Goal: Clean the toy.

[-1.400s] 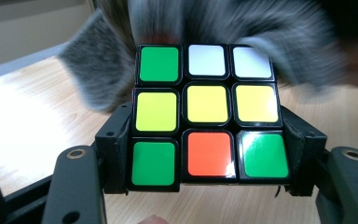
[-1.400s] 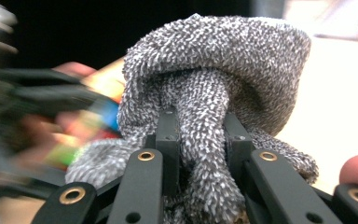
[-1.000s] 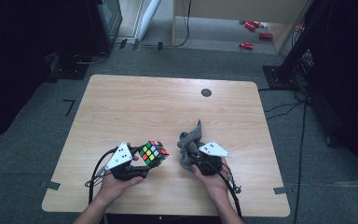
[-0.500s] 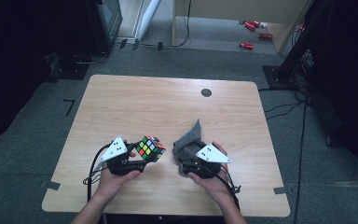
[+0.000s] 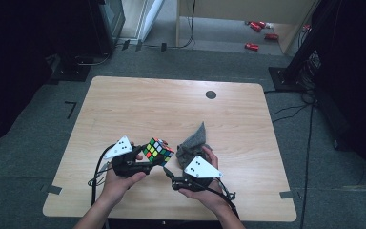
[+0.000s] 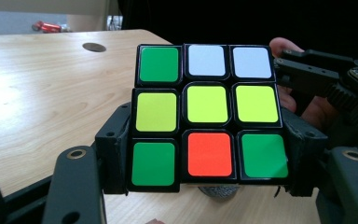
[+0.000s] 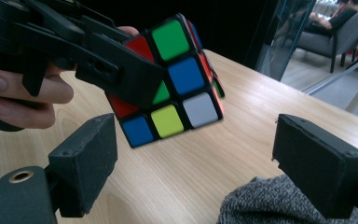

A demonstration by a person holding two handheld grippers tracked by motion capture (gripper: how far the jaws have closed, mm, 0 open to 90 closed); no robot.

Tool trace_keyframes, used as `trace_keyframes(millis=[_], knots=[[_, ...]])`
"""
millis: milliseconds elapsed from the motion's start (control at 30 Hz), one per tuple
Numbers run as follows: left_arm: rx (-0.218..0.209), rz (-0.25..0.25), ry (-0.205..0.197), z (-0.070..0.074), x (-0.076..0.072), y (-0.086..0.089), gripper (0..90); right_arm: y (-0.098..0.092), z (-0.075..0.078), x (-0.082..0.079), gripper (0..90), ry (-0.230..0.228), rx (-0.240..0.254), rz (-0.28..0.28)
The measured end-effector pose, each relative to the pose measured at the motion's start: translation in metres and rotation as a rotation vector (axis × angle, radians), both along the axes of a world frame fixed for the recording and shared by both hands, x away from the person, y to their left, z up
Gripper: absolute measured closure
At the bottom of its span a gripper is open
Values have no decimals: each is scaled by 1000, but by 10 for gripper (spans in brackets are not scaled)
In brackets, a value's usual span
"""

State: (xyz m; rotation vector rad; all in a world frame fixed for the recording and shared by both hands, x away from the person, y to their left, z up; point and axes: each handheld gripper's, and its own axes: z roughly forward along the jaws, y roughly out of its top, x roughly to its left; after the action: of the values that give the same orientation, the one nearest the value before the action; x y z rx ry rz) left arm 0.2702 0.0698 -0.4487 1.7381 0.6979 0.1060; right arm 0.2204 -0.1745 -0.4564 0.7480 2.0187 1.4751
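Wooden surface (image 5: 171, 109), pale, with a dark round hole (image 5: 211, 94) near the far edge. Grey knitted cloth (image 5: 194, 141) bunched on the near half, one corner sticking up, just beside the person's right hand (image 5: 205, 188). Scrambled puzzle cube (image 5: 157, 151) held off the surface, tilted, between both hands; the left claw (image 6: 209, 154) is clamped on it from both sides, green, yellow, white and red stickers facing its camera. Right claw (image 7: 209, 163) stands wide, jaws just been opening, nothing between the pads; the cloth lies below by one jaw, the cube just ahead, not touching. Left hand (image 5: 119, 179) grips its tool at the near edge.
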Motion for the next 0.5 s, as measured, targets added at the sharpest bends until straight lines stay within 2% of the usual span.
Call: trace_keyframes(millis=[100,267,433,500], knots=[[-8,-8,28,0,0,-2,343,3,1,-2,136,-19,-14,13],[-21,-26,73,1,1,-4,343,11,-3,-4,134,-46,-73,15],[-14,-48,86,2,-1,-8,342,17,-10,-1,143,-46,-104,4],[-24,-61,101,3,-1,-9,342,17,-12,0,168,-52,-116,-12]])
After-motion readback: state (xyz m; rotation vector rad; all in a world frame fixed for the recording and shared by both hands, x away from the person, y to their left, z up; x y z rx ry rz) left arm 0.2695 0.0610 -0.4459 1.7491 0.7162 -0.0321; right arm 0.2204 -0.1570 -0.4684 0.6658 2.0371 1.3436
